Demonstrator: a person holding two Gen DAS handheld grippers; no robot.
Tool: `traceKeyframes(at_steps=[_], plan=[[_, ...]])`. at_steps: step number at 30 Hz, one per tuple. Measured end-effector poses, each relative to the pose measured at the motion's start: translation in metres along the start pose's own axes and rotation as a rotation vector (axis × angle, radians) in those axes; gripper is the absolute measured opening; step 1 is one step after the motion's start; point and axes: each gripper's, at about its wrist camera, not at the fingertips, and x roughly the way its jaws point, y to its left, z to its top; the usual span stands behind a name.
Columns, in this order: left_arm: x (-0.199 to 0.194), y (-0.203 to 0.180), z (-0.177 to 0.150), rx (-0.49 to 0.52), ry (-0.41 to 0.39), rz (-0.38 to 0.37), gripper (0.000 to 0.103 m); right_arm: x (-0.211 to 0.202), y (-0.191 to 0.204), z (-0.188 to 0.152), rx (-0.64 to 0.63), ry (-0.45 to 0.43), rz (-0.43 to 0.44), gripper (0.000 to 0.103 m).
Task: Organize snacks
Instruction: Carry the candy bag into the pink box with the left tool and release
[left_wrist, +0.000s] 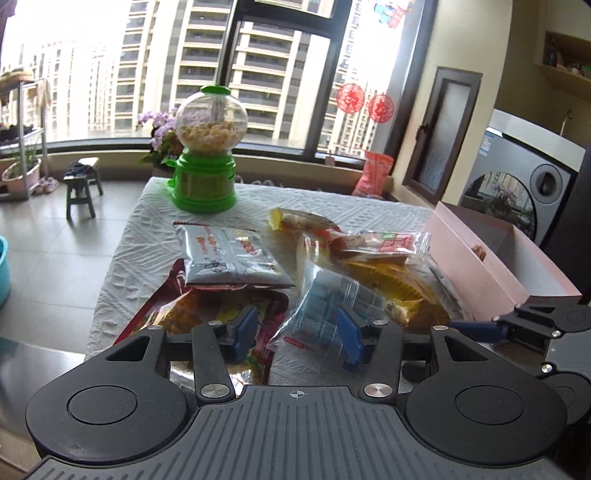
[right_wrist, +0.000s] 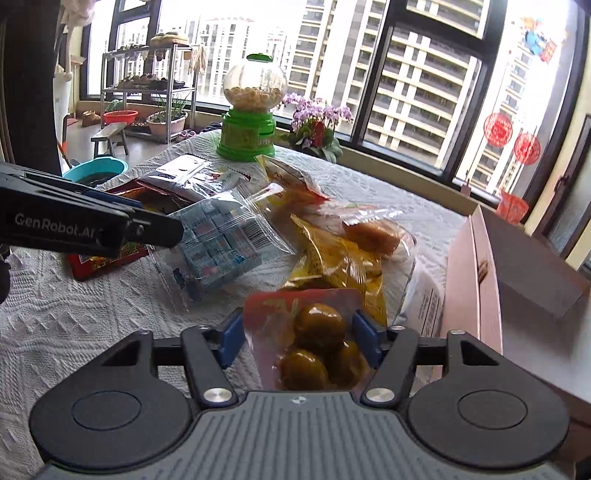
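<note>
- My left gripper (left_wrist: 295, 334) has its jaws about half open over the snack pile; the clear bag of blue-wrapped sweets (left_wrist: 325, 310) lies between the blue pads, against the right pad, but I cannot tell whether it is pinched.
- Under the left pad lies a red-edged foil packet (left_wrist: 207, 314), its print too blurred to read.
- From my right wrist, that left gripper (right_wrist: 159, 230) comes in from the left edge, with "GenRobot.AI" readable on its black arm.
- My right gripper (right_wrist: 299, 334) has its jaws part open, closed in on a red-topped pouch of round brown pieces (right_wrist: 317, 343); both blue pads sit against its sides, and its lower end is cut off behind the gripper body.
- The other snacks lie heaped mid-surface on the white textured cloth (right_wrist: 55, 314): a grey packet (left_wrist: 229, 258), yellow bags (right_wrist: 340, 258), and a clear wrapper holding a bun-like piece (right_wrist: 373, 230); their lettering is unreadable.
- A green candy dispenser (right_wrist: 253, 110) stands at the far end.
- A pink open box (right_wrist: 476, 273) stands at the right edge of the surface, its inside mostly hidden.
</note>
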Motion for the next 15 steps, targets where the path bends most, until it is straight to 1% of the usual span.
traceKeyframes(at_steps=[2,3,5,8,10,12,14,15], plan=[[0.005,-0.009,0.003,0.046,0.004,-0.022,0.054,-0.013,-0.006,-0.007,0.04,0.035,0.087,0.055],[0.009,-0.014,0.004,0.071,0.01,-0.021,0.054,-0.02,-0.008,-0.012,0.053,0.049,0.118,0.054],[0.019,-0.025,0.005,0.116,0.031,-0.007,0.055,-0.038,-0.008,-0.027,0.05,0.056,0.138,0.054],[0.033,-0.043,0.003,0.21,0.068,0.004,0.059,-0.065,-0.014,-0.051,0.048,0.061,0.137,0.054],[0.035,-0.056,0.001,0.284,0.062,0.02,0.06,-0.08,-0.025,-0.066,0.067,0.06,0.128,0.054],[0.033,-0.066,0.0,0.343,0.063,0.032,0.06,-0.088,-0.037,-0.077,0.089,0.061,0.096,0.055],[0.031,-0.073,-0.002,0.379,0.069,0.044,0.061,-0.096,-0.048,-0.086,0.117,0.058,0.05,0.06],[0.032,-0.076,-0.003,0.397,0.073,0.055,0.061,-0.098,-0.052,-0.09,0.131,0.056,0.03,0.066]])
